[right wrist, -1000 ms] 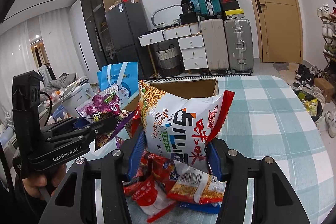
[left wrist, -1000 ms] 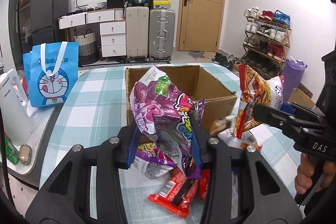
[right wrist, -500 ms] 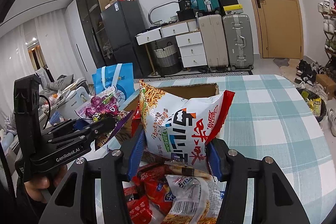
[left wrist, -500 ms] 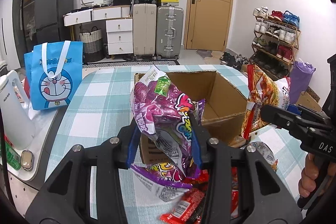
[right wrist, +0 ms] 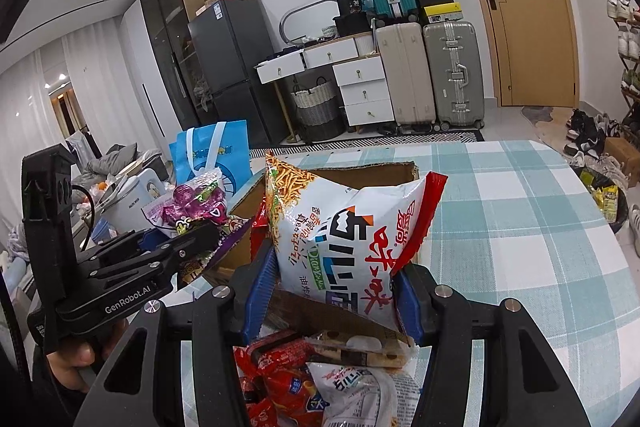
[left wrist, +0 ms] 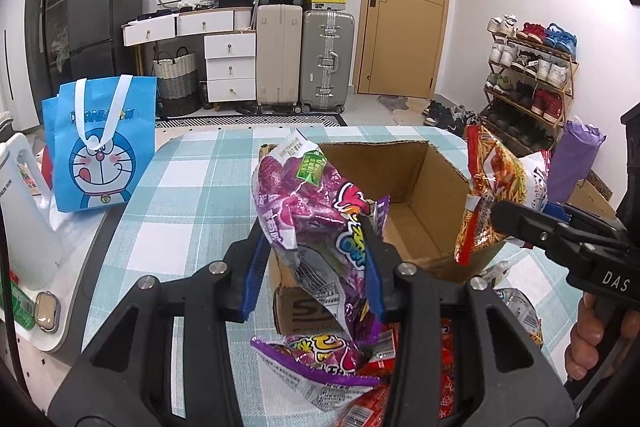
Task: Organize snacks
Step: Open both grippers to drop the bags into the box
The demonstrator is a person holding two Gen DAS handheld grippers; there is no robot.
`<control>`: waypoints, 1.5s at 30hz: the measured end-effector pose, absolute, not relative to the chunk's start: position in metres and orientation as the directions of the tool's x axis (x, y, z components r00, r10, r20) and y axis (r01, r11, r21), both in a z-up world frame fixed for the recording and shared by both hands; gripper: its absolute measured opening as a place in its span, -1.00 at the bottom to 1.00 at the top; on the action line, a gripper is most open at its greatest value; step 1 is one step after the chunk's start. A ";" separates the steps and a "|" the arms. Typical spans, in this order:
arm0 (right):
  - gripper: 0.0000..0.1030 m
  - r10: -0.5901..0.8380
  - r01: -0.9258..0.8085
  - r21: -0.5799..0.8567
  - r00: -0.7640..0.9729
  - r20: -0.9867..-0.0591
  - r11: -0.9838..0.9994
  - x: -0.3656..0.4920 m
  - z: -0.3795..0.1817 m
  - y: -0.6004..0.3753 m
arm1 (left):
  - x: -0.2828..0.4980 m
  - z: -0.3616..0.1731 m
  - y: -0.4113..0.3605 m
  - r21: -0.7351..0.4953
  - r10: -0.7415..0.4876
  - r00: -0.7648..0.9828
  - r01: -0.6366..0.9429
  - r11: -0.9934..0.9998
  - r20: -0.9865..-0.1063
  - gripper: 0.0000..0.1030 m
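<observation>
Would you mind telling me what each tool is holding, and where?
Left tool pinches the purple snack bag across its middle; right tool grips the white chip bag by its lower sides.

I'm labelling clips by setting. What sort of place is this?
Most likely a lived-in home, a dining or entry area. A wooden shoe rack full of sneakers stands near a tan wooden door, hard-shell suitcases are stacked against the wall, and a checked teal-and-white tablecloth covers the table.
</observation>
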State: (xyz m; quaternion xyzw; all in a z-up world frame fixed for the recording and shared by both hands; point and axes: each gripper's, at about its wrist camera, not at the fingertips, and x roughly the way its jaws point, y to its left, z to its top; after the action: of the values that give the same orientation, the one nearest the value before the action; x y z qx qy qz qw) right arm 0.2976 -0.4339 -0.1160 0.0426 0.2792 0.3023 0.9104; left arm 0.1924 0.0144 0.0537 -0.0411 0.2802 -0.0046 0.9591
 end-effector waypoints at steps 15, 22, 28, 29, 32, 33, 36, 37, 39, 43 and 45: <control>0.78 0.539 -0.501 0.224 0.673 -0.507 0.836 0.301 -0.117 -0.443 | 0.215 0.044 0.006 -0.056 -0.025 0.827 -0.008 0.998 -0.561 0.30; 0.98 0.521 -0.462 0.249 0.684 -0.510 0.851 0.289 -0.118 -0.464 | 0.188 0.052 0.004 -0.061 -0.033 0.840 0.000 0.998 -0.541 0.63; 0.99 0.507 -0.442 0.254 0.695 -0.510 0.861 0.269 -0.117 -0.482 | 0.161 0.051 -0.002 -0.050 -0.044 0.839 0.020 0.999 -0.543 0.99; 0.99 0.504 -0.438 0.254 0.696 -0.511 0.862 0.267 -0.116 -0.484 | 0.157 0.052 -0.004 -0.048 -0.047 0.839 0.025 0.999 -0.543 0.99; 0.99 0.506 -0.428 0.272 0.692 -0.516 0.862 0.258 -0.117 -0.493 | 0.145 0.048 -0.007 -0.044 -0.060 0.831 0.043 0.998 -0.553 0.99; 0.99 0.504 -0.424 0.275 0.689 -0.521 0.863 0.257 -0.118 -0.496 | 0.141 0.047 -0.008 -0.043 -0.061 0.832 0.044 0.998 -0.552 0.99; 0.99 0.510 -0.422 0.288 0.676 -0.532 0.860 0.250 -0.122 -0.499 | 0.131 0.043 -0.007 -0.055 -0.070 0.825 0.047 0.997 -0.560 0.99; 0.99 0.514 -0.428 0.288 0.667 -0.539 0.857 0.248 -0.123 -0.500 | 0.127 0.040 -0.006 -0.061 -0.072 0.823 0.046 0.997 -0.564 0.99; 0.99 0.510 -0.436 0.272 0.657 -0.555 0.858 0.245 -0.125 -0.497 | 0.124 0.036 -0.001 -0.069 -0.073 0.817 0.041 0.997 -0.572 0.99; 0.99 0.517 -0.447 0.273 0.636 -0.572 0.852 0.240 -0.129 -0.497 | 0.111 0.021 0.007 -0.086 -0.058 0.803 0.008 0.996 -0.593 0.99; 0.99 0.517 -0.450 0.270 0.636 -0.573 0.851 0.237 -0.131 -0.497 | 0.106 0.013 0.008 -0.097 -0.060 0.794 0.001 0.995 -0.605 0.99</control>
State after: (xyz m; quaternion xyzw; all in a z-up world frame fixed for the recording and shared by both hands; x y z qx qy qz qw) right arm 0.2371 -0.4974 -0.1312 0.0508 0.3324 0.2678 0.9029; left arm 0.1064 0.0081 0.0133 -0.0458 0.3203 -0.0161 0.9461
